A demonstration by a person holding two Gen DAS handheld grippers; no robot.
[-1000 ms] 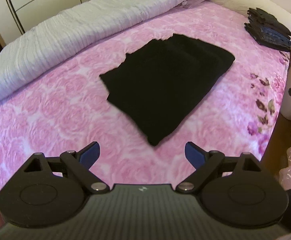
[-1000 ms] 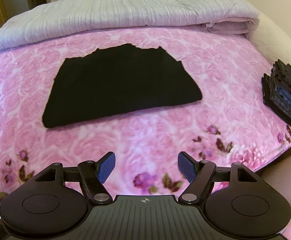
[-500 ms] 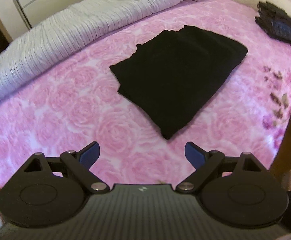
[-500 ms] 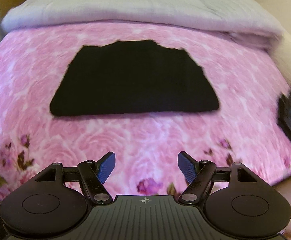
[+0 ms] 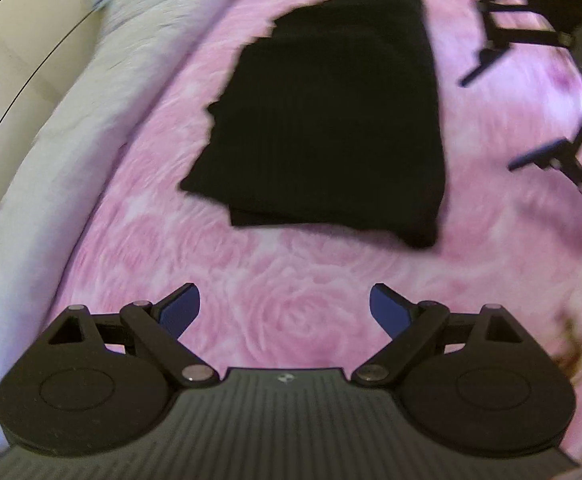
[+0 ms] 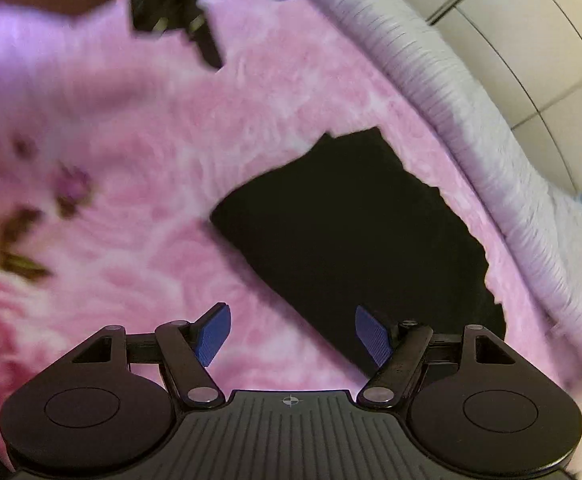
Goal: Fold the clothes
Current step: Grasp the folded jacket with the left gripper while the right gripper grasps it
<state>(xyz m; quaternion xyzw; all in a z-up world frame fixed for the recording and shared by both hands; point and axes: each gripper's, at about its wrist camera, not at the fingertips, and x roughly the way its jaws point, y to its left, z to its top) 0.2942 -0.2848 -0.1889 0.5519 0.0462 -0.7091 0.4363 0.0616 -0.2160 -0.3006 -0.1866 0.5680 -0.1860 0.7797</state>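
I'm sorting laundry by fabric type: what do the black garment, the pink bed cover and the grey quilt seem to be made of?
Black garment: likely a matte knit; faint ribs show, though blur leaves it open.
Pink bed cover: probably plush fleece, with a soft rose print.
Grey quilt: seemingly crinkled, ridged woven cloth, not shiny.

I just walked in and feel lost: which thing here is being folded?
Look at the pink rose-patterned bedspread. In its middle lies a black folded garment, flat, beside the rolled grey quilt. It is the only dark cloth on the pink.
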